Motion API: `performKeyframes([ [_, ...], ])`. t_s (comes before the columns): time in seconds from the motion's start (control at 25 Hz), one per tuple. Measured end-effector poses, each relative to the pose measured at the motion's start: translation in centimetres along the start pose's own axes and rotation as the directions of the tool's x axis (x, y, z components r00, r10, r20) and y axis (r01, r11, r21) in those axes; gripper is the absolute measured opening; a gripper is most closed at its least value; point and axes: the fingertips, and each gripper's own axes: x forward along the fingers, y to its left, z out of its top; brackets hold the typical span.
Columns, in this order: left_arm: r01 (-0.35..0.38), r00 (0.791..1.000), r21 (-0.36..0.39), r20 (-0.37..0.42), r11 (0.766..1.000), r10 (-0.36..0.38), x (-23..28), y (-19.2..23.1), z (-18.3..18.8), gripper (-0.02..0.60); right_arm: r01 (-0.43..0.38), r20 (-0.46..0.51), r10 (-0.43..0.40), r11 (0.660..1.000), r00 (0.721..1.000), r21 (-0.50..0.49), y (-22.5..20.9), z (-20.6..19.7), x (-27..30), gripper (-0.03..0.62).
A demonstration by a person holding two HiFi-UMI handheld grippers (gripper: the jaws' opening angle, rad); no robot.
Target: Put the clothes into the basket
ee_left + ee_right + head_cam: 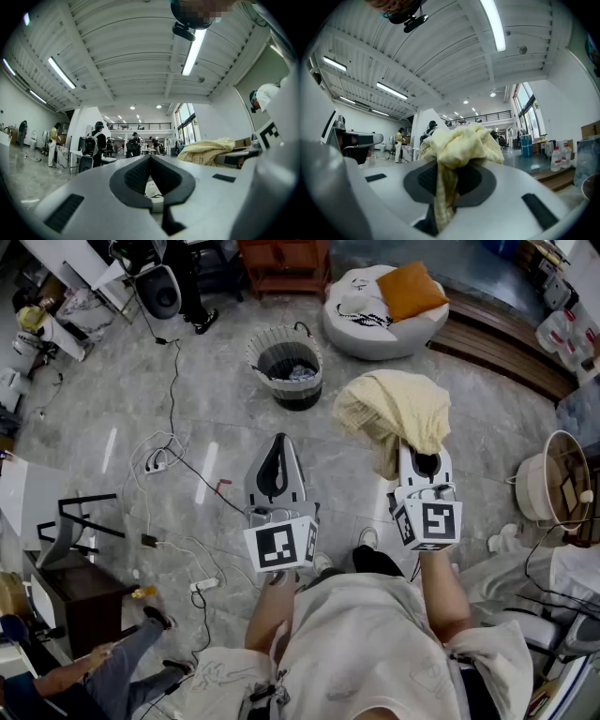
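Head view alone shows the basket (255, 360); right gripper (424, 461) pinches cloth (398, 409)

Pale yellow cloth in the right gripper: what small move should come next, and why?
Probably carry the crumpled pale yellow cloth forward toward the round woven basket on the floor ahead. The right gripper has its jaws clamped on the cloth, bunched over their tips, well short of the basket.

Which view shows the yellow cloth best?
The head view: the whole yellow cloth bunched on the right gripper. The right gripper view shows it pinched between the jaws; the left gripper view, only part.
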Motion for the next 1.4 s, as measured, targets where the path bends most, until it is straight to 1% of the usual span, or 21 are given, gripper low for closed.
performKeyframes([
  [0.24, -0.008, 1.000, 0.001, -0.002, 1.000, 0.008, 1.0, -1.5, -0.2, 0.003, -0.005, 0.004, 0.005, 1.000, 1.000, -0.002, -1.8, -0.2, 0.1, 0.035],
  [0.56, -0.007, 1.000, 0.018, -0.017, 1.000, 0.008, 3.6, -5.4, -0.8, 0.003, -0.020, 0.006, 0.020, 1.000, 1.000, -0.005, -5.6, -0.7, 0.9, 0.035],
  [0.72, -0.031, 0.999, 0.029, -0.034, 0.999, 0.032, 5.2, -7.2, -1.6, 0.002, -0.048, 0.017, 0.049, 0.998, 0.999, -0.029, -7.7, -1.3, 1.7, 0.035],
  [0.84, -0.059, 0.997, 0.034, -0.039, 0.998, 0.060, 6.3, -8.1, -2.1, 0.002, -0.071, 0.015, 0.072, 0.997, 0.997, -0.028, -9.3, -1.9, 2.6, 0.035],
  [1.08, -0.111, 0.992, 0.040, -0.060, 0.993, 0.113, 8.4, -8.7, -3.0, 0.002, -0.098, -0.012, 0.098, 0.995, 0.995, 0.001, -11.6, -2.8, 5.1, 0.035],
  [1.24, -0.114, 0.990, 0.035, -0.074, 0.993, 0.116, 10.4, -8.6, -4.0, 0.002, -0.108, -0.017, 0.108, 0.994, 0.994, 0.005, -12.6, -3.4, 7.0, 0.037],
  [1.4, -0.118, 0.990, 0.026, -0.080, 0.993, 0.120, 13.2, -7.1, -5.3, 0.002, -0.111, -0.020, 0.112, 0.994, 0.994, 0.005, -12.7, -4.4, 10.1, 0.036],
])
